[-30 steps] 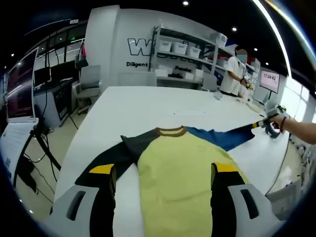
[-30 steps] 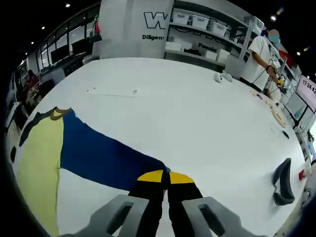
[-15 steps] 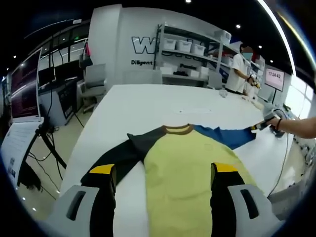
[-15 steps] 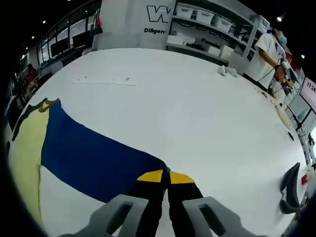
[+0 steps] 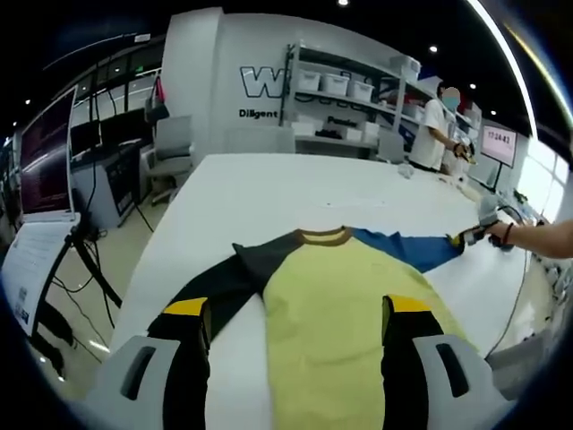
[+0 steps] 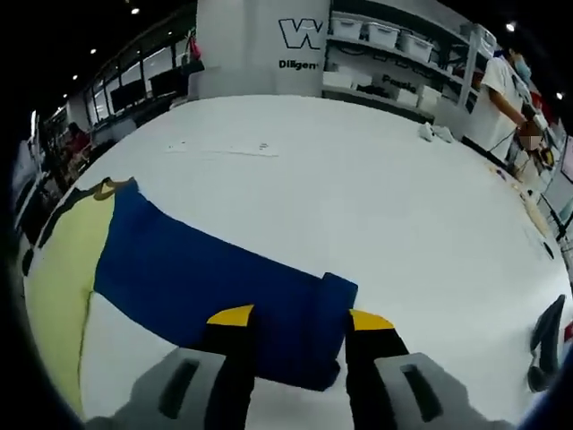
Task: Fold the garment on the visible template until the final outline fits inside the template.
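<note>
The garment [image 5: 345,313] lies flat on the white worktop [image 6: 376,188], sleeves spread. The right hand-held gripper [image 6: 291,315] stands released over the blue sleeve [image 6: 224,282] cuff; the left hand-held gripper [image 5: 295,309] also gapes. Grip the cuff squarely, then fold inward without dragging.

The yellow-bodied long-sleeved garment [image 5: 345,313] lay flat on the broad white table [image 5: 295,184], collar toward the grey metal shelving rack [image 5: 345,98] behind. Its blue sleeve [image 6: 215,282] stretched sideways, cuff end between the right gripper [image 6: 294,358] jaws.
</note>
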Demonstrator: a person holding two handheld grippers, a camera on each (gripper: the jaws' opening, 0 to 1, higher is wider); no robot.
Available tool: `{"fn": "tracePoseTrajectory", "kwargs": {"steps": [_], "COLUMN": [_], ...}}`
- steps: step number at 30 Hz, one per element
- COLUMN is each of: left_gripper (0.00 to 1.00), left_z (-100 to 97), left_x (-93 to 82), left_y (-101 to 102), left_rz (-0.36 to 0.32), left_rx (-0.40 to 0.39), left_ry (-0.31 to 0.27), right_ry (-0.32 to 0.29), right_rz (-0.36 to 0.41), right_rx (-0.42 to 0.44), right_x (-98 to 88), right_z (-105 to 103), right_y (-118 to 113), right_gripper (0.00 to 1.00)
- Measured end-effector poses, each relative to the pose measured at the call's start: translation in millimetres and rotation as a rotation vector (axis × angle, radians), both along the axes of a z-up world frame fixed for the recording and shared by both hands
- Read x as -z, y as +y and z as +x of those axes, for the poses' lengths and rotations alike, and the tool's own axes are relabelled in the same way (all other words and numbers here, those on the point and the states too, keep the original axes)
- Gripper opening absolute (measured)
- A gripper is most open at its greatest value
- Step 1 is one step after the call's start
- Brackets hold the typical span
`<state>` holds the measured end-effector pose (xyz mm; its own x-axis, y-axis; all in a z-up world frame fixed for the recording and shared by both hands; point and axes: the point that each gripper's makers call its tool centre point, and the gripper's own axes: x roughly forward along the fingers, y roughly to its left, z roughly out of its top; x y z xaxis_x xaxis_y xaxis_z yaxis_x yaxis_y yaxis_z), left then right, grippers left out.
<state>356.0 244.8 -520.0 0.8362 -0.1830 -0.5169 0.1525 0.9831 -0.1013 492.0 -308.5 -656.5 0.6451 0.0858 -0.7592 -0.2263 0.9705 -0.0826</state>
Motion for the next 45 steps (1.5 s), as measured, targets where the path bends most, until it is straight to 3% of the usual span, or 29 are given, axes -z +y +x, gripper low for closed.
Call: {"fn": "tracePoseTrajectory", "kwargs": {"steps": [4,11,17,23,32,38,45], "left_gripper": [0.77,0.79,0.8,0.83,0.91,0.97,0.99], "left_z": [-0.3,-4.2,-9.3,-14.0,-24.6,-31.3,-38.5], "left_x": [-3.2,-3.2,-0.4,0.9,-0.2,2.6,2.1], "left_y": [0,1,-1,-1,0,-1,-2], "left_rz": [-0.001,0.006,0.021,0.033,0.032,0.024,0.03], "left_rx": [0.002,0.002,0.018,0.029,0.047,0.066,0.095], "left_ry": [-0.008,-0.004,0.006,0.013,0.007,0.024,0.033], "right_ry": [0.01,0.01,-0.007,-0.045,-0.137,-0.159,-0.2], "right_rz": [-0.062,-0.144,-0.119,-0.08,0.105,0.122,0.199], "right_rx": [-0.028,-0.033,0.015,0.03,0.086,0.048,-0.008], "right_x": [5.9,3.9,-6.4,-26.6,-60.3,-71.4,-93.9], "right_z": [-6,-9,-9,-4,15,18,25], "right_y": [-4,-18,-21,-9,38,73,131], "right_gripper": [0.27,0.0,0.0,0.0,0.0,0.0,0.0]}}
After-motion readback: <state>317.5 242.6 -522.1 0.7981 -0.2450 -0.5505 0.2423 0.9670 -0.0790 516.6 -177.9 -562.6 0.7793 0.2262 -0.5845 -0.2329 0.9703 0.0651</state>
